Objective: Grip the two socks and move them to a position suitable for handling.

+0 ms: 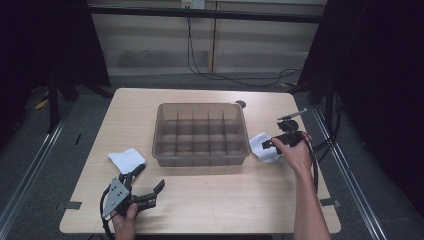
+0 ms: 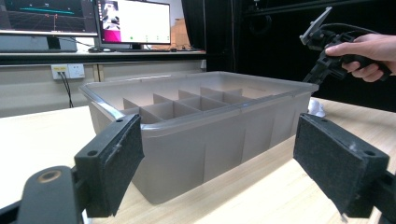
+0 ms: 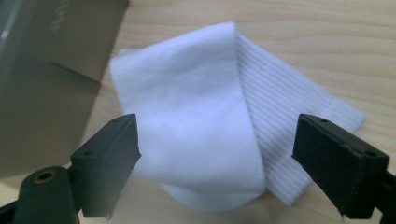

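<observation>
White ribbed fabric, a folded sock (image 3: 205,121), lies flat on the wooden table (image 1: 210,200) just beside the right end of the grey divided bin (image 1: 201,134), and the right gripper (image 1: 285,139) hangs over it with its jaws spread wide to either side and nothing pressed between the pads. Judging by that, the step in hand is the approach to pick this sock up; the next move calls for lowering the gripper until the pads straddle the fold, then closing on enough cloth that both layers come up together, without nudging the bin wall. The person's right forearm reaches in from the lower edge of the high view, the hand wrapped round the gripper's handle and the jaws pointing down and towards the bin. A second white sock (image 1: 126,160) lies off the bin's left front corner. The left gripper (image 1: 148,186) sits low near the table's front left edge, also wide open and empty, aimed level at the bin's near wall.
</observation>
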A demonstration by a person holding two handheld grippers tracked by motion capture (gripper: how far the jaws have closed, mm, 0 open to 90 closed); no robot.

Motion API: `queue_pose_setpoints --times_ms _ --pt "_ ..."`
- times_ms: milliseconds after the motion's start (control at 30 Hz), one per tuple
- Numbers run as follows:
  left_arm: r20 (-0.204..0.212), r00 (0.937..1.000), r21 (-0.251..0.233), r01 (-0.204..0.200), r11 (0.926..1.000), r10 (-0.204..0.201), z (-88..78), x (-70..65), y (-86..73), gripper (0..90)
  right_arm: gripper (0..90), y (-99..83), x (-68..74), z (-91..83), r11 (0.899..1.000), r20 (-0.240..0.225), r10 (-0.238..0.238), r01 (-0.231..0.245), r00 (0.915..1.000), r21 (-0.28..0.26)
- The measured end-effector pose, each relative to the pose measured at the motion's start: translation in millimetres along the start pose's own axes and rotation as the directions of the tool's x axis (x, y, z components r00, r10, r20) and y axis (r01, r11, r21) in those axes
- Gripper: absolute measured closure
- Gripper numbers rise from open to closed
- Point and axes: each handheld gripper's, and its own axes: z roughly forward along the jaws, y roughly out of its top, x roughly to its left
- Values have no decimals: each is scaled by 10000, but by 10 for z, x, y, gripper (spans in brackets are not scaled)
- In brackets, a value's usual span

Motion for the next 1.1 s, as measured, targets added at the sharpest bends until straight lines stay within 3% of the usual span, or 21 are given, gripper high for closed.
queue_pose_setpoints --times_ms 133,433,633,700,867,933,1100 --pt "-9 10000 -9 0 10000 0 1 0 0 155 170 22 -37 70 9997 99 -201 202 9997 -112" --pt "-2 10000 -1 -10 10000 10 0 1 0 155 151 45 -125 215 9992 99 171 -175 9998 355" --pt "8 10000 -2 -11 10000 11 -1 1 0 155 131 60 -94 295 9976 319 21 -43 9995 696" --pt "7 10000 0 -10 10000 10 0 1 0 155 104 45 -65 325 9984 379 10 -31 9993 557" --pt "19 10000 -2 -12 10000 12 -1 1 0 155 88 41 39 380 9958 1043 -486 401 9934 818" --pt "29 10000 3 -6 10000 6 -1 1 0 155 89 53 95 409 9917 1495 -793 628 9856 1123" --pt "57 10000 -8 0 10000 0 -2 0 -1 155 91 101 121 428 9884 1706 -589 335 9836 1482"
